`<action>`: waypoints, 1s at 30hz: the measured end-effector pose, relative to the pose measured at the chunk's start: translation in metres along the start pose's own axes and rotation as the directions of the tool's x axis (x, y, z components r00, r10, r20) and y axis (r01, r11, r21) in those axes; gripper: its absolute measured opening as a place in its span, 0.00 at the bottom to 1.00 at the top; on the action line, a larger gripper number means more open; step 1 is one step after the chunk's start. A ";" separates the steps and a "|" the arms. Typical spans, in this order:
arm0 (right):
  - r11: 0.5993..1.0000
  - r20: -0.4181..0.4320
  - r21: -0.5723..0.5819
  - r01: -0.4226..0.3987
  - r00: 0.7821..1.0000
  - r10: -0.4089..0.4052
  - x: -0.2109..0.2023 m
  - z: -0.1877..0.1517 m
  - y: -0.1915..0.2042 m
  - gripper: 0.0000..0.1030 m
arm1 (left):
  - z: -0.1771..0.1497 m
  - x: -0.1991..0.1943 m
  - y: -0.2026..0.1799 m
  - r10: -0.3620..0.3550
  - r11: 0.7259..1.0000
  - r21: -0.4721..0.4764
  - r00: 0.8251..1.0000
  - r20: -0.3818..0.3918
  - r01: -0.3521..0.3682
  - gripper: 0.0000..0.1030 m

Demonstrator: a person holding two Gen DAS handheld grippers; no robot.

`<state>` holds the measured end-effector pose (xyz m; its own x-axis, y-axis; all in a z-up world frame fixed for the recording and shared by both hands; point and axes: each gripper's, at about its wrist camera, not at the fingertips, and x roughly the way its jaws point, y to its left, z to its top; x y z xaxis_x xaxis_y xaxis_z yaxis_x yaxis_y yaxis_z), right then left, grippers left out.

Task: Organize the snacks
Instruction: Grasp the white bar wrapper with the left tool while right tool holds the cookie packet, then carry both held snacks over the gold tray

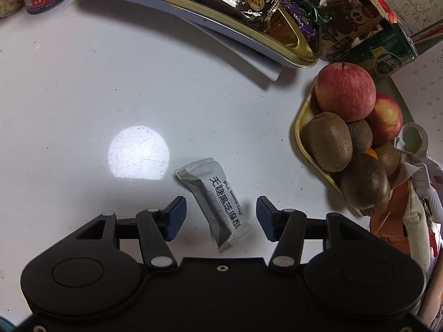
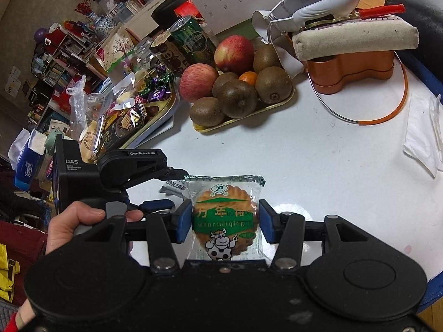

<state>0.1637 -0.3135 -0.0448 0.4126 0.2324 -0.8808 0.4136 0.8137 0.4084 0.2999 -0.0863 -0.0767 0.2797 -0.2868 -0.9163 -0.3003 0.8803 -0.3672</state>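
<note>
So the right gripper (image 2: 225,218) has its blue pads pinching both sides of a clear-wrapped round biscuit with a green label and a cartoon cow (image 2: 225,218), held just above the white tabletop (image 2: 318,152) near its front edge. Just to its left, the left gripper (image 1: 220,217), black with blue pads, is spread open, and a grey-and-white black sesame crisp packet (image 1: 214,202) lies flat on the table at an angle between the pads, touching neither as far as I can see. A hand (image 2: 74,227) holds that left gripper's handle. Beyond the packets there's a good bare stretch of white table, wide open in the middle. Further back, a yellow tray of kiwis and red apples (image 2: 241,88) sits toward the far side, and to its left a gold-rimmed tin tray piled with wrapped candies and cracker packs (image 2: 146,105) hugs the far left edge. On the far right, a copper-coloured tin (image 2: 351,72) stands near the blue rim, and a white tissue pack (image 2: 423,135) lies at the right edge.
</note>
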 end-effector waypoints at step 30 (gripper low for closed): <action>0.999 0.017 0.047 -0.012 1.000 0.011 0.001 0.006 -0.010 0.51 | -0.006 0.006 -0.022 0.186 0.972 0.145 0.983 0.009 -0.185 0.24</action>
<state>0.1651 -0.3248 -0.0478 0.4310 0.2319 -0.8721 0.4466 0.7849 0.4295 0.3029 -0.1094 -0.0749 0.2269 -0.1148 -0.9671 -0.2115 0.9635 -0.1640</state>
